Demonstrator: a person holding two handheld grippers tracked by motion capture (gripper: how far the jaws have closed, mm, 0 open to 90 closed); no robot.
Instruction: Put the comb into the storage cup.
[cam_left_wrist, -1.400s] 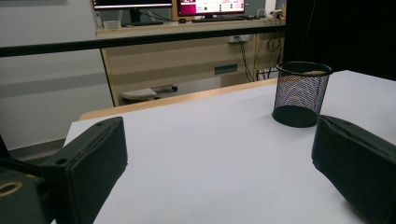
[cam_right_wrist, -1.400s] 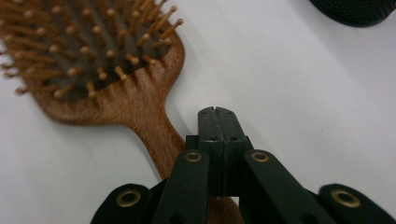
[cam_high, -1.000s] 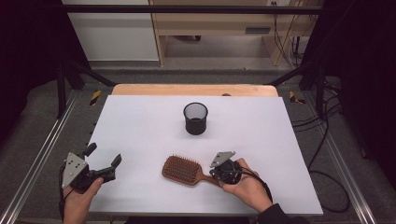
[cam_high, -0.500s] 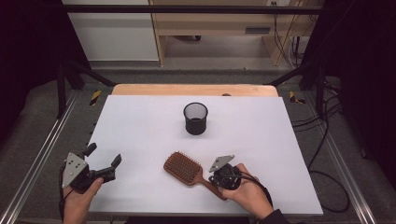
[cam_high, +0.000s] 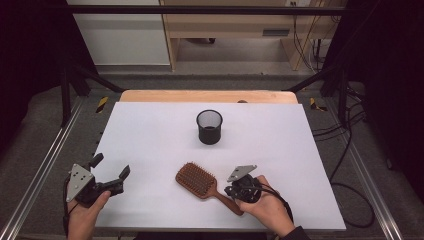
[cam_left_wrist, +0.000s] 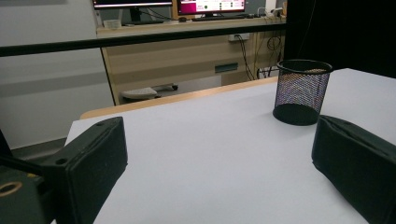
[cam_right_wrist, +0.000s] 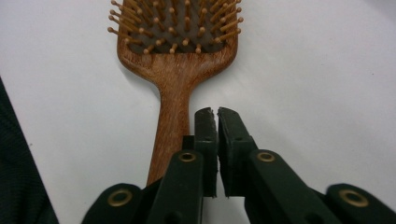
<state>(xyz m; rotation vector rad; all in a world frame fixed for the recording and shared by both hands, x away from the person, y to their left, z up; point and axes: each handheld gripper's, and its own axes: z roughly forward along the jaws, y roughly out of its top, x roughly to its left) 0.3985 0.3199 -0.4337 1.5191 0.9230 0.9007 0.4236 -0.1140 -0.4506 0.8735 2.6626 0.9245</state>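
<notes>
- Right gripper view puts our right gripper (cam_right_wrist: 216, 114) just right of the hairbrush (cam_right_wrist: 175, 70) handle, jaws nearly together with a thin slit, just starting to part, nothing between them.
- Ahead of it, the brush head lies bristles up on the counter (cam_right_wrist: 308, 70).
- Our left gripper (cam_high: 107, 172) gapes wide, empty, the mesh cup (cam_left_wrist: 301, 91) ahead to its right.

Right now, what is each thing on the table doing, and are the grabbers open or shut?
Brush: flat on the table, bristles up, not gripped.
Cup: upright; I can't tell if anything is inside.
Left hand-held gripper: open, holding nothing.
Right hand-held gripper: almost shut, jaws just starting to open, beside the brush handle, nothing between them.
</notes>
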